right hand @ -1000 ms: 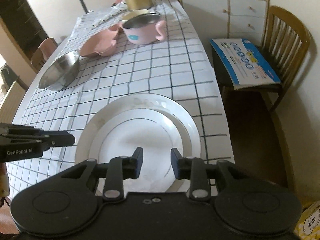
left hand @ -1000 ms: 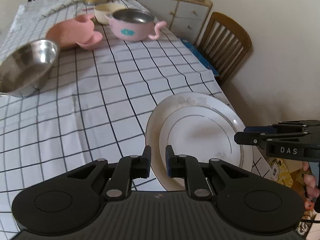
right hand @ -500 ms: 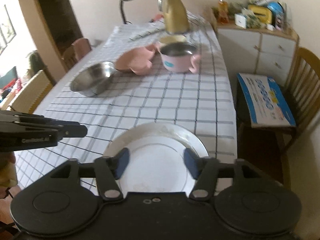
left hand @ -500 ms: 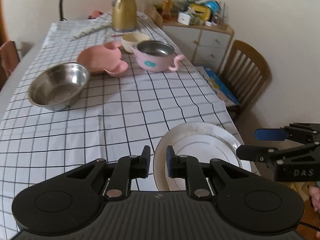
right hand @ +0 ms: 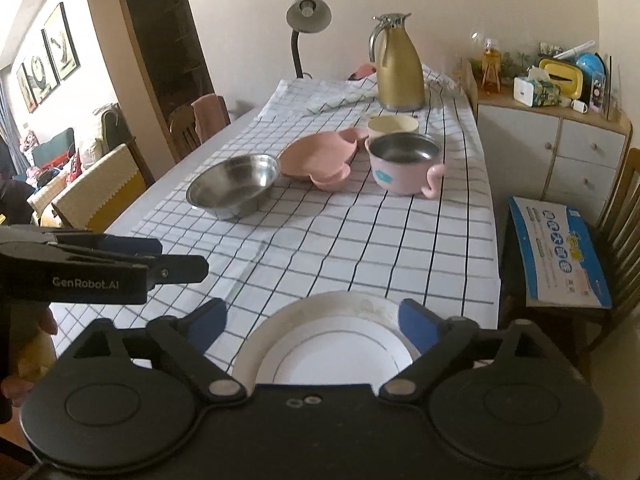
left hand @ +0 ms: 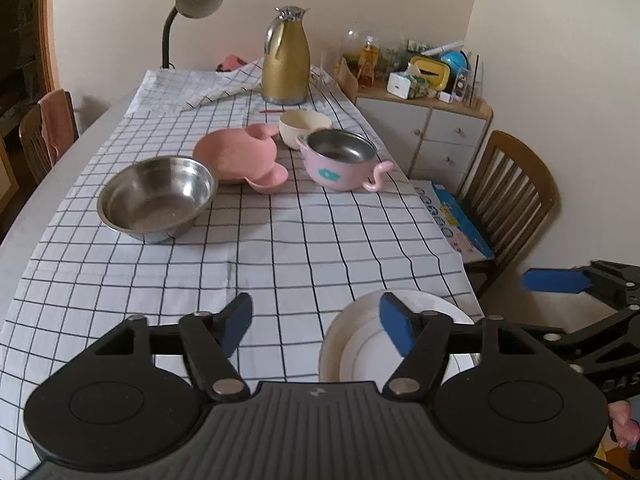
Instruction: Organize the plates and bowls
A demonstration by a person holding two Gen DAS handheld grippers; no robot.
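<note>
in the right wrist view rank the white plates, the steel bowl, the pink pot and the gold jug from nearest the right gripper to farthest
1. White plates, just beyond the right gripper.
2. Steel bowl, mid-table, left.
3. Pink pot, slightly farther, right.
4. Gold jug, far end.

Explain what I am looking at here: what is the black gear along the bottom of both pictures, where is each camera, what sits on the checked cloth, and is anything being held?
No robot: a person holds a two-finger gripper in each hand, each with a camera looking along its fingers. The left gripper fills the bottom of its own view; the right gripper does likewise. Each also shows at the edge of the other's picture. Both have just been opening and now stand open with nothing between the fingers.

On the table lie stacked white plates at the near edge, and farther off a steel bowl, a pink plate, a pink pot, a cream bowl and a gold jug.
</note>
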